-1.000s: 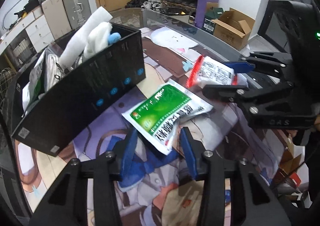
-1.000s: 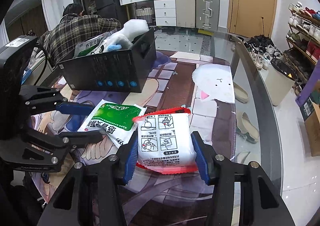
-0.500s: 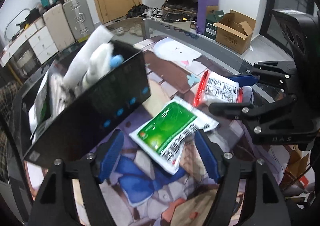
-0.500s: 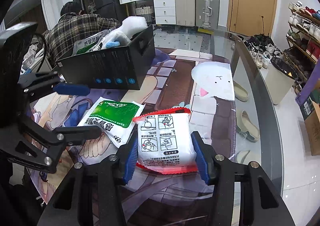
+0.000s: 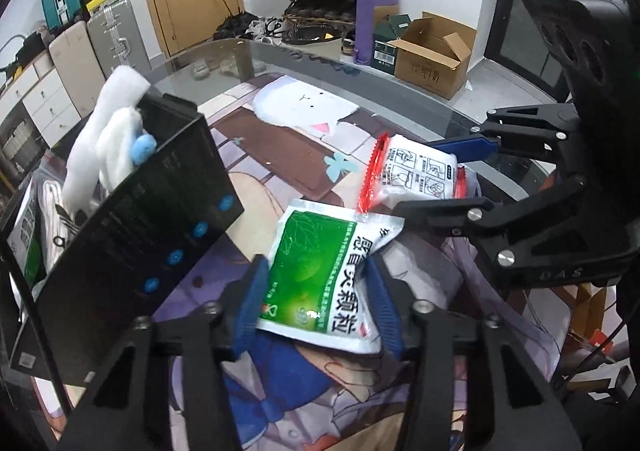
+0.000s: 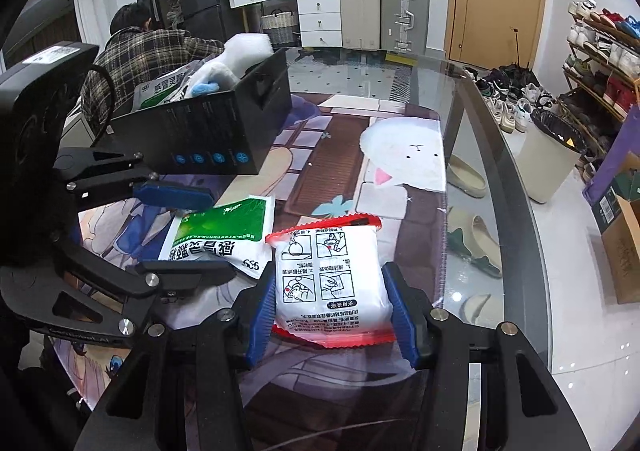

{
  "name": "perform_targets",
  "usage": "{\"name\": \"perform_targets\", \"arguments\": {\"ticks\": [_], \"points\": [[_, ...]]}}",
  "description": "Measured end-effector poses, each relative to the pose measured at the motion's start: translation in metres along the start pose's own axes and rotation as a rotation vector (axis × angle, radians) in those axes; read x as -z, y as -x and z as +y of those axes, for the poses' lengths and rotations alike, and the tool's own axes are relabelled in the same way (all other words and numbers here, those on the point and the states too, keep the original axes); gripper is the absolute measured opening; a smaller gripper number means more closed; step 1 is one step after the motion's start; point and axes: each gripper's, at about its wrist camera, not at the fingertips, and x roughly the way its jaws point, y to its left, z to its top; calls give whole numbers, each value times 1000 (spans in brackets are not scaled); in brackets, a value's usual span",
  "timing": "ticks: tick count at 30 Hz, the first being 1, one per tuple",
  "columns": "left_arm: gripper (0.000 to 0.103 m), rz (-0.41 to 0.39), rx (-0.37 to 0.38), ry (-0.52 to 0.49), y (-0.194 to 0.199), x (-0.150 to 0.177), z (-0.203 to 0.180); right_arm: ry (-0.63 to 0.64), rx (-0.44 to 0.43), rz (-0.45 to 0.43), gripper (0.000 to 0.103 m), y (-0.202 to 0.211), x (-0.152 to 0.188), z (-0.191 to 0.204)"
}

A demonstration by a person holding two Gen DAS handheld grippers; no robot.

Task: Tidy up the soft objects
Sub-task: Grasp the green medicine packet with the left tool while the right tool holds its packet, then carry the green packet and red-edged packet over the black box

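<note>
A green and white pouch lies on the printed table mat; it also shows in the right wrist view. My left gripper is open, its blue fingers on either side of the pouch's near end. A white pouch with red edges sits between the fingers of my right gripper, which is shut on it; the pouch also shows in the left wrist view. A black box at the left holds white soft items and packets.
The glass table edge curves along the right. Beyond it are slippers, a bin, a shoe rack and a cardboard box. A person in a plaid shirt sits behind the black box.
My left gripper opened wider, then moved forward so its fingers now straddle the green pouch. The right gripper stays shut on the white pouch.
</note>
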Motion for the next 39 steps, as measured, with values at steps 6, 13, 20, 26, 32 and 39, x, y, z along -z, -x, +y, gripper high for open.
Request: {"name": "perform_targets", "arguments": {"ticks": [6,13,20,26,32,39], "points": [[19,-21,-16,-22,6,3,-10,-9,-3,-7,52,1,1,0],[14,-45,-10,27,16,7,-6,-14,-9,-34,52,10,4,4],[12,-89,-3,94,36,17,3,4,-19,-65,52,21,2,16],[12,-137,1,126,61,25,8,27,-25,-89,52,31,-2,29],[12,-209,-14,182,99,31,19,47,-51,-135,52,42,-10,45],[12,-292,-87,290,140,38,50,82,-89,-179,52,47,-30,69]]}}
